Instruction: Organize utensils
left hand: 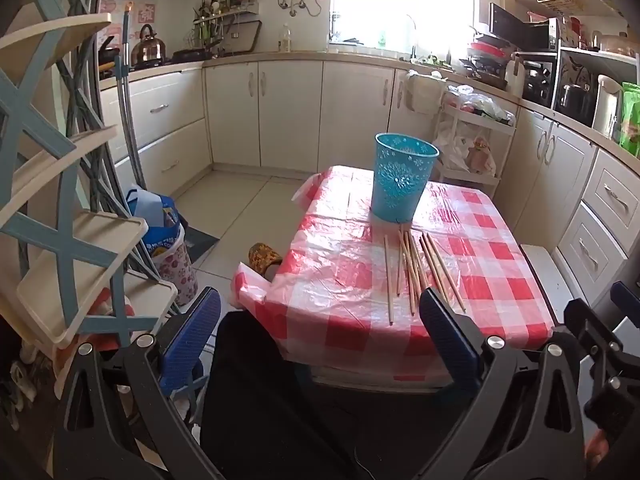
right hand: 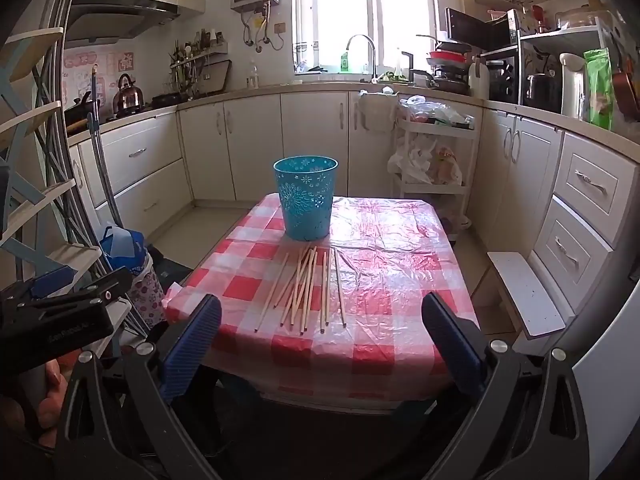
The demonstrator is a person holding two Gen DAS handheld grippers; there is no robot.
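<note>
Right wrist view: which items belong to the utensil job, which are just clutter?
Job:
- loose wooden chopsticks lying on the red-and-white checked tablecloth
- teal perforated plastic bin, upright behind them
- left gripper and right gripper, both open, empty

Clutter:
- metal kettle on the stove
- white trolley with bags
- blue bag on the floor

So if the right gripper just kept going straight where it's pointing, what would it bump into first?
Most likely the chopsticks lying on the checked tablecloth. The right gripper is open and empty, tilted down toward the table, and the sticks sit between its fingers' line. The blue basket stands behind them. Depth is hard to judge.
</note>
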